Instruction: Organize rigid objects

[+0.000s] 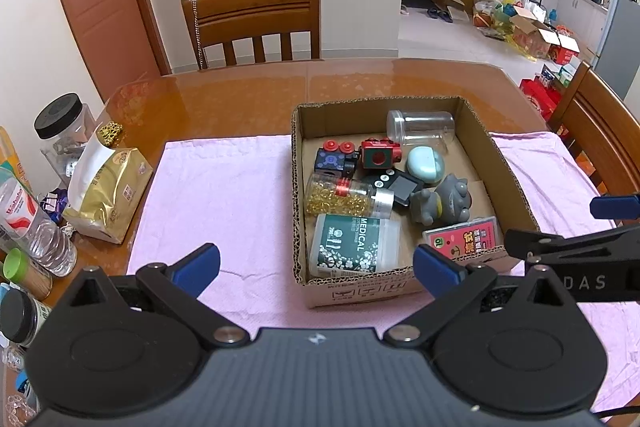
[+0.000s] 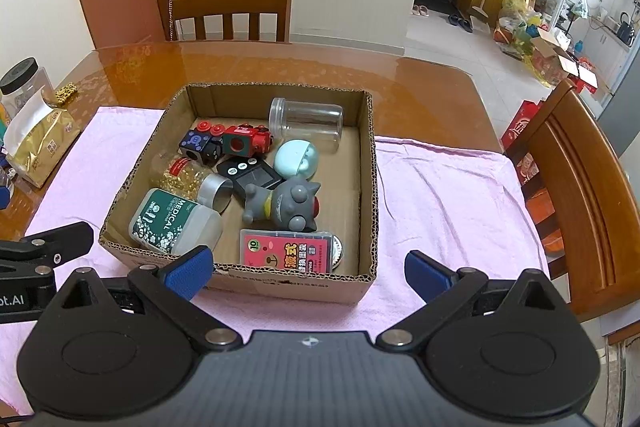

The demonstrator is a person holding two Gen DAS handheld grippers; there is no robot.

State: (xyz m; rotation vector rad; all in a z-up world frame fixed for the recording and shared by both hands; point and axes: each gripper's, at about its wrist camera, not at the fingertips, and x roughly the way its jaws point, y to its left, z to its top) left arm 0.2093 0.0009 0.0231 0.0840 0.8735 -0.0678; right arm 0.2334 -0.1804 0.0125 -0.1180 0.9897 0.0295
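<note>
Inside the cardboard box (image 2: 370, 187), jumbled toys and jars (empty clear jar (image 2: 306, 121) sideways); both claws wide.

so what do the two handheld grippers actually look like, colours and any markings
Both match: the left gripper and right gripper each have a dark grey ribbed body, two round black discs, black linkage arms with silver pivot pins, and blue pads on the fingertips. A small white logo sits on each body. White lettering shows on their sides, "DAS" on the right gripper, "ot.AI" on the left. No hands or sleeves are visible.
</note>
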